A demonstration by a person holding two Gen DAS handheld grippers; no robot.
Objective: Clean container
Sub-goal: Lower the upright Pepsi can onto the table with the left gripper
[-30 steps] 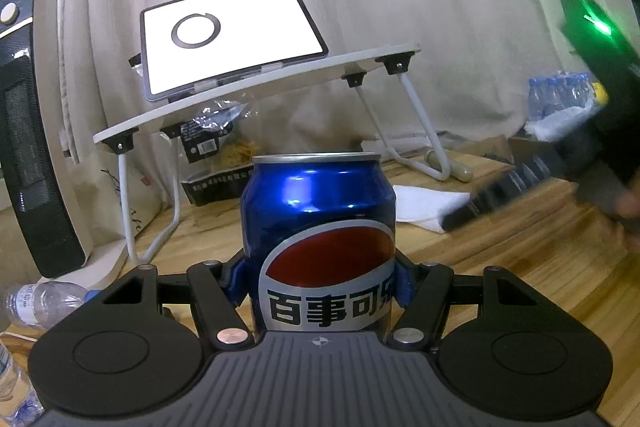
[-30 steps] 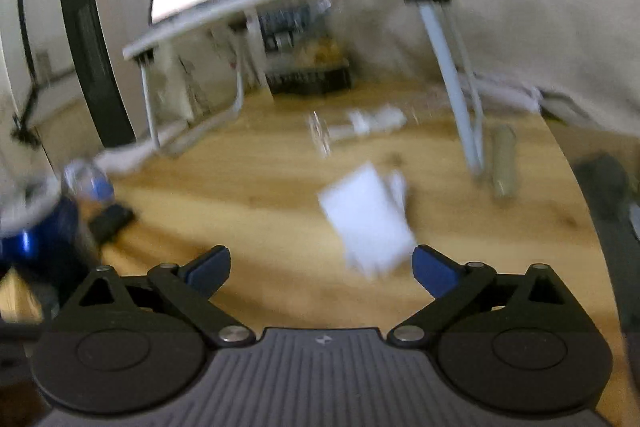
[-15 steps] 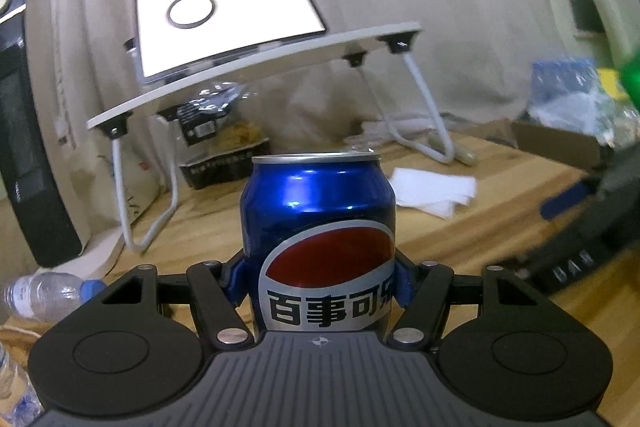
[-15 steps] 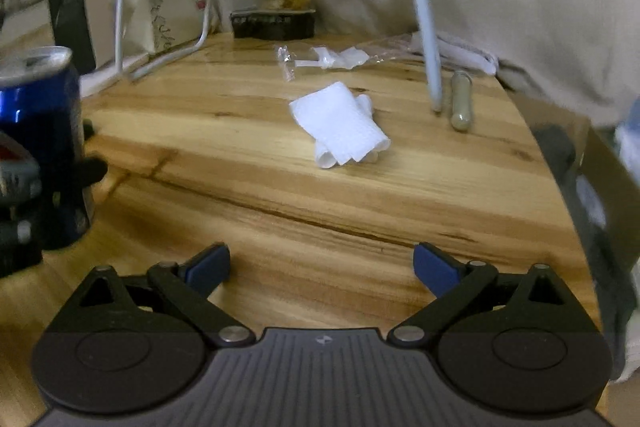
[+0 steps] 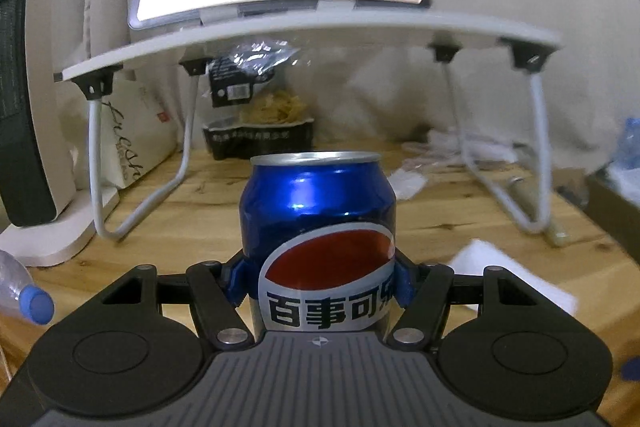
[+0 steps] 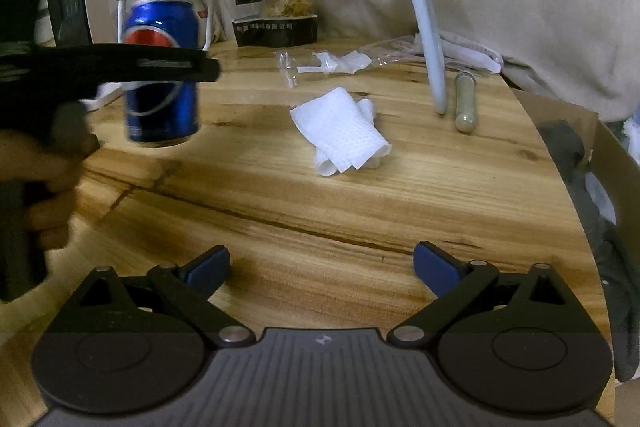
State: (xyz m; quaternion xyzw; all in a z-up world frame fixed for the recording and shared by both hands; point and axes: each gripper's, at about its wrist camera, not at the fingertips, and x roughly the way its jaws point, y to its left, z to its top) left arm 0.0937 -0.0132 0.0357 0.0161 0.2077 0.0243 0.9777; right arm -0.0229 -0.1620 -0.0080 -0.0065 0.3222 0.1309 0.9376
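Blue Pepsi can [image 5: 318, 223] upright, clamped between the left gripper [image 5: 320, 277] fingers, lifted just off the wooden table [image 6: 360, 203] near its left edge (label reads 百事可), right gripper [image 6: 322, 265] spread wide and holding nothing, folded white paper towel [image 6: 340, 131] mid-table, snack bag [image 5: 260, 107] at the back edge.

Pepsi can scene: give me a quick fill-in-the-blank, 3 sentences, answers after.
1. The left gripper is shut on the blue ____.
2. The right gripper has its jaws ____ and holds nothing.
3. The folded white paper towel lies on the wooden ____, apart from the Pepsi can.

Missing words: Pepsi can; open; table
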